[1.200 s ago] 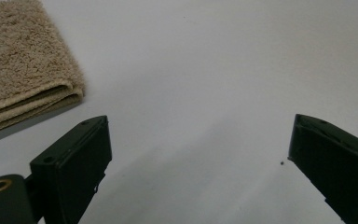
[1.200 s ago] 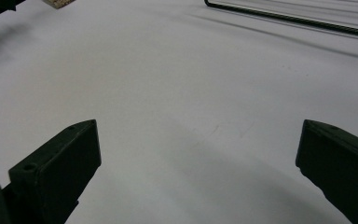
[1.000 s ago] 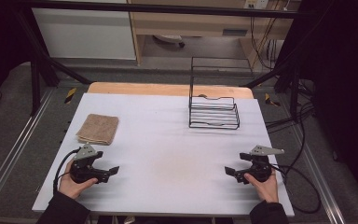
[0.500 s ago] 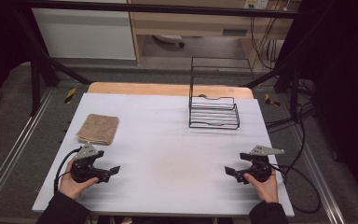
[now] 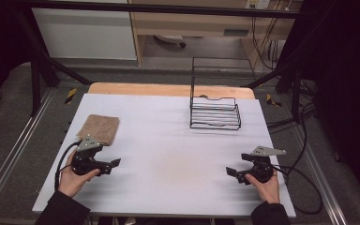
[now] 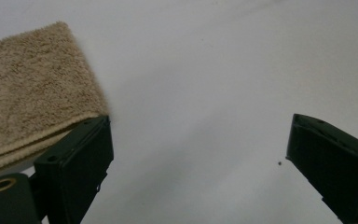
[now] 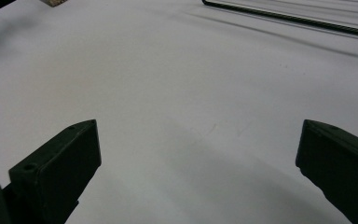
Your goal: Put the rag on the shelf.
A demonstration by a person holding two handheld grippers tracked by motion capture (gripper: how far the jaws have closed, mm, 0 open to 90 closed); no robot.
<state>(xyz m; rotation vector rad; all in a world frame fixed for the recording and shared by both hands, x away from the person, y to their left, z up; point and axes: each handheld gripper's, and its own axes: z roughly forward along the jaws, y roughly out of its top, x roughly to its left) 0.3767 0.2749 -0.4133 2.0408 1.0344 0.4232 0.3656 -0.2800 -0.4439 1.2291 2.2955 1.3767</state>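
Observation:
A folded brown towel (image 5: 100, 128) lies flat at the left of the white table (image 5: 168, 140). My left gripper (image 5: 114, 164) rests low over the table just in front of it, jaws wide apart with nothing between them. In the left gripper view the towel (image 6: 28, 107) lies beside the left jaw, its corner just beyond that jaw's tip. A black wire rack (image 5: 214, 112) stands at the back right. My right gripper (image 5: 229, 172) sits near the front right, open and empty, well short of the rack's base wire (image 7: 289, 18).
A bare wooden strip (image 5: 168, 89) runs along the table's far edge. Cables trail off the right side near the right hand (image 5: 290, 183). Black frame posts stand at the far corners. Grey floor and metal rails lie either side of the table.
My left gripper has shifted slightly toward the towel. The right gripper, the towel and the rack stay as they were.

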